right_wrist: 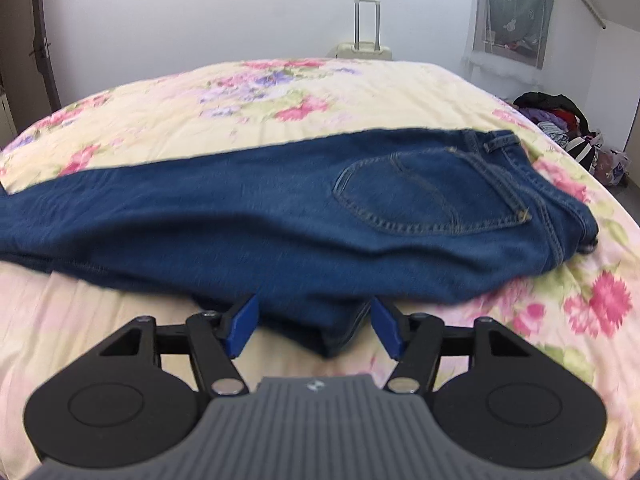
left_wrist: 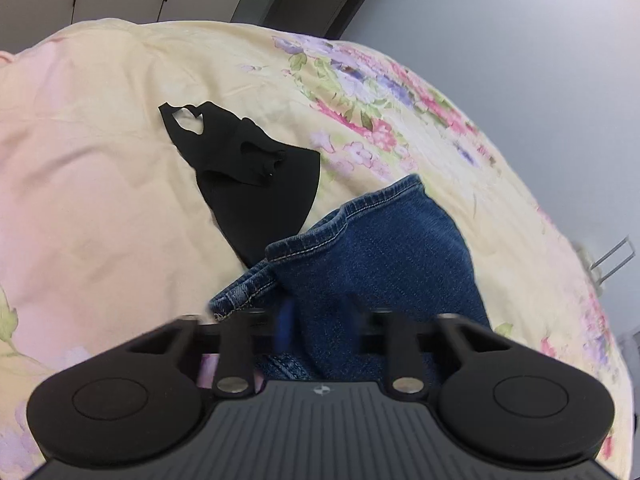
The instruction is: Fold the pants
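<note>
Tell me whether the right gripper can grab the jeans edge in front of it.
Probably yes: the right gripper is open, and the near edge of the jeans lies between its fingers with nothing in between.

Left gripper [left_wrist: 316, 320] clamped, right gripper [right_wrist: 312, 328] spread
</note>
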Available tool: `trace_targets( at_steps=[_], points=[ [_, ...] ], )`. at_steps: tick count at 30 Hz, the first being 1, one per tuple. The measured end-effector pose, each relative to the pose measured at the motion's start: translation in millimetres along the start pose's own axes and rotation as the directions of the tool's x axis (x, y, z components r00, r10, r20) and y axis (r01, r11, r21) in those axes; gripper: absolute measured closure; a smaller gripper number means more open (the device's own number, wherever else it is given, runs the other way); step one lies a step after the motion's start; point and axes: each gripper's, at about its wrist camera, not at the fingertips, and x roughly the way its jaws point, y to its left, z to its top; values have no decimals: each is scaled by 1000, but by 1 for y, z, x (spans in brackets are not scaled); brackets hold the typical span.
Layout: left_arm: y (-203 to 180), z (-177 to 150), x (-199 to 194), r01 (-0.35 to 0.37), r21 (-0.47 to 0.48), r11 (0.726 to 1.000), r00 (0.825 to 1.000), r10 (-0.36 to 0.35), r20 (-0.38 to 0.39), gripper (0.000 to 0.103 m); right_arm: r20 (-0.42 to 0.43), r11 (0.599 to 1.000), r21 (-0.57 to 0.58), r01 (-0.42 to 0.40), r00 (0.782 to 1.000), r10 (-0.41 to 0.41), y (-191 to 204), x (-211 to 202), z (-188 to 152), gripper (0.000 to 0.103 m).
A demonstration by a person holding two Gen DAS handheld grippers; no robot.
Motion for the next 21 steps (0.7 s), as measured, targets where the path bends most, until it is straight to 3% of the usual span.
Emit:
trace_targets(
  at_steps=[6, 7, 9, 10, 15, 17, 21],
  points=[
    [-19, -1, -6, -66, 129, 989, 997, 62, 36, 103, -33, 995, 5, 102, 994, -102, 16, 10, -9, 56],
    [-21, -1, -7, -83, 142, 986, 996, 79, 39, 103, -38, 993, 3, 118, 992, -117, 17, 14, -10, 61],
    [-24, -2, -10, -106, 162, 981, 994, 100, 48, 103, -46, 991, 17, 134, 990, -133, 14, 21, -11, 82],
    [-25, 0, -15, -115, 169, 979, 992, 106, 63, 103, -40, 989, 35, 142, 989, -141, 10, 22, -8, 98],
    [-33, 16, -26, -156, 229, 961, 986, 140, 85, 102, 53, 993, 46, 107, 993, -109, -20, -18, 23, 103],
    [-38, 11, -19, -205, 286, 936, 979, 191, 78, 102, 30, 996, 29, 89, 996, -90, -33, -20, 25, 103],
    [-33, 4, -1, -260, 271, 927, 965, 263, 28, 102, -80, 996, 34, 87, 993, -84, -30, 8, 2, 103]
  ],
)
